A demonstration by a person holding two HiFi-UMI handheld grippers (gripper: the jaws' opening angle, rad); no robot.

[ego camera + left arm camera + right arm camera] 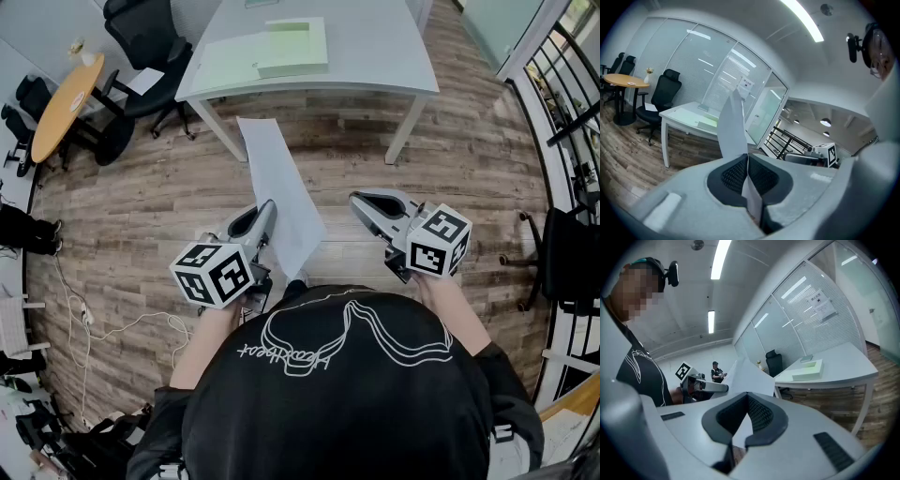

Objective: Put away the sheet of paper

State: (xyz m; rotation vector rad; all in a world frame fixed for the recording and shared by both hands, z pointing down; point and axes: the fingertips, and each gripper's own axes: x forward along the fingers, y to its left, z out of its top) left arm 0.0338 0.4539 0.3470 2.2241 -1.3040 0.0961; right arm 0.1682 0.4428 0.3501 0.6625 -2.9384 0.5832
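The sheet of paper (277, 187) is gripped at its near edge by the left claw (267, 211), whose jaws are clenched flat on it. The sheet is held in the air above the wooden floor (141, 197), standing on edge and reaching forward toward the white worktop (375, 47). The right claw (361, 199) is held beside the sheet, apart from it. Its jaws are drawn together at the tips and nothing is gripped by them.

The carrying step is judged to be in hand: the paper is lifted but not yet brought to a resting place. A pale green tray (292, 47) on the worktop is taken as the likely destination. For the next move, the sheet would need to be carried forward over the worktop and turned flat. Only then should the left claw's hold be let go.
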